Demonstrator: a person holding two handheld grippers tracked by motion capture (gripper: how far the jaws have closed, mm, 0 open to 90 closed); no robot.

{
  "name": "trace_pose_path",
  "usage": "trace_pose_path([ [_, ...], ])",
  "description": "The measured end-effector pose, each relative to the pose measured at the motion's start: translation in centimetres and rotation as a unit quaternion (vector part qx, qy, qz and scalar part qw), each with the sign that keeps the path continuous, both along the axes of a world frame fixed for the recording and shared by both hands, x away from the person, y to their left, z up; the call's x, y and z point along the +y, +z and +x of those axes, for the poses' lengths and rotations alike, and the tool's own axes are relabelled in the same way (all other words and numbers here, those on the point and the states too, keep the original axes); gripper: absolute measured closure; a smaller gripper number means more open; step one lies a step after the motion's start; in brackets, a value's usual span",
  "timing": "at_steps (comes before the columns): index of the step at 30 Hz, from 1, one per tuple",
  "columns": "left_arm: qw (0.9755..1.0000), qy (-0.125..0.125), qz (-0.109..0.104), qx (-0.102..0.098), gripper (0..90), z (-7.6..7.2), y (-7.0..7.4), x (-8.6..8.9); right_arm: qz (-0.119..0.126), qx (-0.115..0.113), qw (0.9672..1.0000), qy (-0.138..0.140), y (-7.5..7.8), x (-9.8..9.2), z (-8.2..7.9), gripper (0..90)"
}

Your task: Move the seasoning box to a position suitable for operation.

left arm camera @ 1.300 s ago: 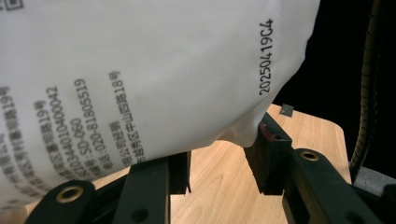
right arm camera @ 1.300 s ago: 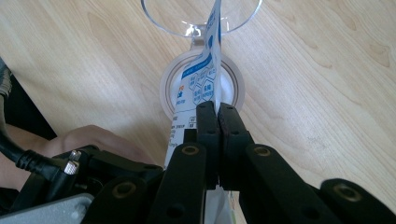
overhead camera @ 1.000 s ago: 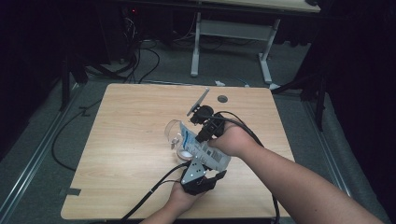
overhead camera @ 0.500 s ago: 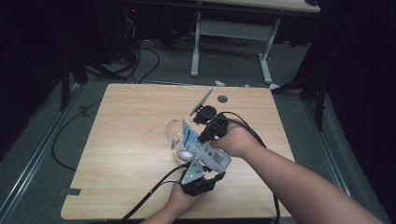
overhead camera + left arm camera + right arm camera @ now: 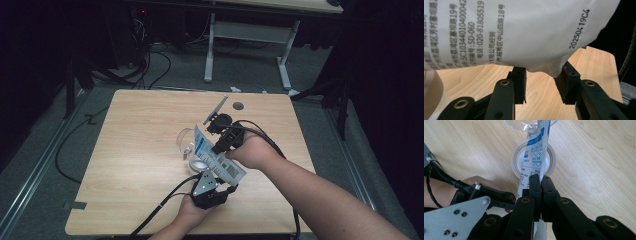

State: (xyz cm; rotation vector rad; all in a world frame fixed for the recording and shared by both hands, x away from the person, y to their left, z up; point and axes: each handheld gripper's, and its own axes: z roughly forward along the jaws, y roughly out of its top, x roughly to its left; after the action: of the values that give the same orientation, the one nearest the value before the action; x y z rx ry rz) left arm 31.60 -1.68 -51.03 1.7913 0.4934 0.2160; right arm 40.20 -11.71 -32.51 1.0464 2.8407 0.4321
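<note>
- A dark room with a grey floor, trailing cables and a white-legged desk at the back surrounds the light wooden bench [image 5: 140, 150]; between the earlier high views and this one almost nothing on it has shifted.
- At about nine o'clock from the two hands, a clear plastic cup [image 5: 184, 141] lies on its side on the bench, its mouth toward the pouch, in the same spot as before.
- Just beside it, toward five o'clock, a roll of beige tape [image 5: 533, 160] lies flat under the pouch.
- The white plastic pouch with blue print and a barcode [image 5: 216, 159] hangs slanted above the tape, upper end near the cup, lower end toward the person.
- The left gripper [image 5: 541, 83], at six o'clock, has its jaws part-way apart on either side of the pouch's bottom edge; whether the pads actually press it I cannot tell.
- The right gripper [image 5: 540, 185], at three o'clock, is clamped tight on the pouch's thin edge.
- Change: the pouch has tipped only slightly; both hands have held still. My reading is that the pouch is poised for opening or pouring toward the cup, with that step not yet begun.
</note>
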Motion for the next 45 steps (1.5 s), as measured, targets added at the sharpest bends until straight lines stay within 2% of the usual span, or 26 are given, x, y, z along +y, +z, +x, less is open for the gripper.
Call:
trace_pose_path([
  [18, 0.9997, 0.012, 0.017, 0.014, 66.4, 0.3, -0.8, 0.2, 0.006, 0.001, 1.0000, -0.005, 0.2, -0.3, -0.5, 88.6],
  [26, 0.9996, 0.015, 0.015, 0.020, 61.2, 0.4, -0.9, 0.1, 0.007, 0.000, 1.0000, -0.005, 0.0, -0.3, -0.4, 88.7],
  [37, 0.9991, 0.026, 0.025, 0.023, 63.4, 0.5, -1.0, 0.3, 0.009, 0.003, 0.9999, -0.011, 0.2, -0.6, -0.8, 88.6],
  [45, 0.9991, 0.026, 0.018, 0.028, 63.8, 0.5, -1.1, 0.3, 0.016, -0.003, 0.9997, -0.016, 0.2, -1.0, -0.8, 88.8],
])
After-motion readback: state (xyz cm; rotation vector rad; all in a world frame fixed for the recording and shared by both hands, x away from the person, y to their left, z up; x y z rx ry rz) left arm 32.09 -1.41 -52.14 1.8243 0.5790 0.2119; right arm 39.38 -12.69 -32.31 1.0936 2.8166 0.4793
